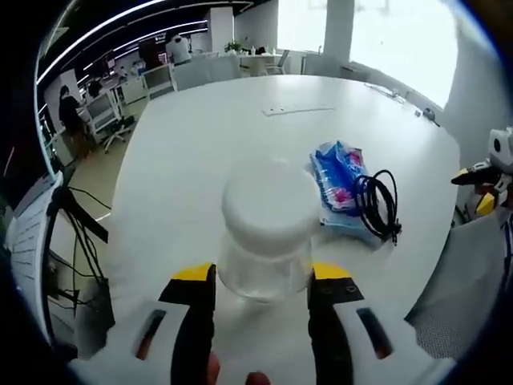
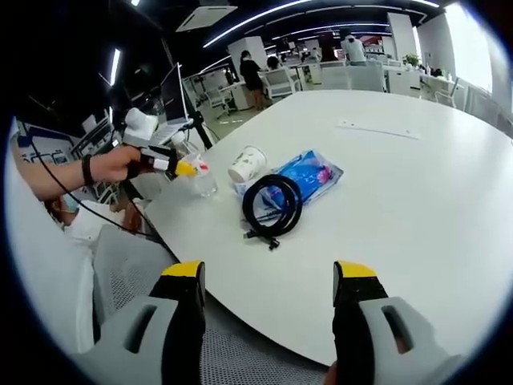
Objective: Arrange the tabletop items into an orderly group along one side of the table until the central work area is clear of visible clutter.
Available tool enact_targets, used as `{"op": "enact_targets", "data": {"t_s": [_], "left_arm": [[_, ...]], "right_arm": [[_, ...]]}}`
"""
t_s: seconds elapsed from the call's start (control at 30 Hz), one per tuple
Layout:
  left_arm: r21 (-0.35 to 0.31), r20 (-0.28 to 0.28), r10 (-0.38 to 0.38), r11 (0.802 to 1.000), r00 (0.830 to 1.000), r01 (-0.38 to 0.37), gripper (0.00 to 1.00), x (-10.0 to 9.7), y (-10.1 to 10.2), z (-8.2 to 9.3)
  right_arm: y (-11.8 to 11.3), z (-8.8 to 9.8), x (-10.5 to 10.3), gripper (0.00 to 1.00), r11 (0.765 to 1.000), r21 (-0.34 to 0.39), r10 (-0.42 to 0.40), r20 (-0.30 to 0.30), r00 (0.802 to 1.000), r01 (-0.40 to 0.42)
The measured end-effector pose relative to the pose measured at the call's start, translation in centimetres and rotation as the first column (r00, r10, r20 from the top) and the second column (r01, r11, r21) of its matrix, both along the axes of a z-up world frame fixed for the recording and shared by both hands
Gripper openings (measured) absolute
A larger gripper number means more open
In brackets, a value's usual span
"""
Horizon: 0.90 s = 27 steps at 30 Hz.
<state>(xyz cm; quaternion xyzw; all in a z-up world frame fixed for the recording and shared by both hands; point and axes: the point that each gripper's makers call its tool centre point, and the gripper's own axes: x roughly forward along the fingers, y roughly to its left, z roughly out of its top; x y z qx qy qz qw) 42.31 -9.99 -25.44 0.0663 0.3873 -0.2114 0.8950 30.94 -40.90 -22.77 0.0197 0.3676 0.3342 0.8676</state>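
Observation:
A clear jar (image 1: 264, 269) sits between the jaws of my left gripper (image 1: 263, 281), which is shut on its sides low over the white table (image 1: 200, 144). A white rounded shape (image 1: 268, 204) sits right above it; I cannot tell whether it is the jar's lid or a cup behind. In the right gripper view a hand holds that left gripper (image 2: 183, 168) at the jar (image 2: 202, 183) by the table's left edge. A white paper cup (image 2: 247, 164) lies on its side beside a blue packet (image 2: 309, 172) (image 1: 341, 180), with a coiled black cable (image 2: 272, 204) (image 1: 377, 204) on it. My right gripper (image 2: 268, 277) is open and holds nothing.
A flat paper strip (image 2: 377, 128) (image 1: 296, 110) lies far out on the table. A mesh chair (image 2: 136, 269) stands under the near edge. Desks, chairs and a person (image 2: 250, 76) are in the background. The right gripper (image 1: 481, 180) shows at the table's right edge.

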Motion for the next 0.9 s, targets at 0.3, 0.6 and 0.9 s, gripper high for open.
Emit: {"op": "enact_targets", "data": {"t_s": [0.3, 0.6, 0.9], "left_arm": [[0.023, 0.023, -0.075, 0.997, 0.997, 0.074, 0.41, 0.3, -0.5, 0.3], [0.020, 0.041, 0.036, 0.999, 0.999, -0.037, 0.40, 0.8, -0.2, 0.4], [0.019, 0.048, 0.184, 0.983, 0.982, -0.185, 0.40, 2.1, 0.7, 0.7]], "right_arm": [[0.1, 0.0, 0.0, 0.64, 1.000, -0.002, 0.003, -0.004, 1.000, -0.003], [0.1, -0.1, 0.0, 0.64, 1.000, -0.009, 0.008, -0.007, 1.000, -0.008], [-0.4, 0.1, 0.1, 0.64, 1.000, -0.017, 0.003, -0.008, 1.000, -0.003]]}}
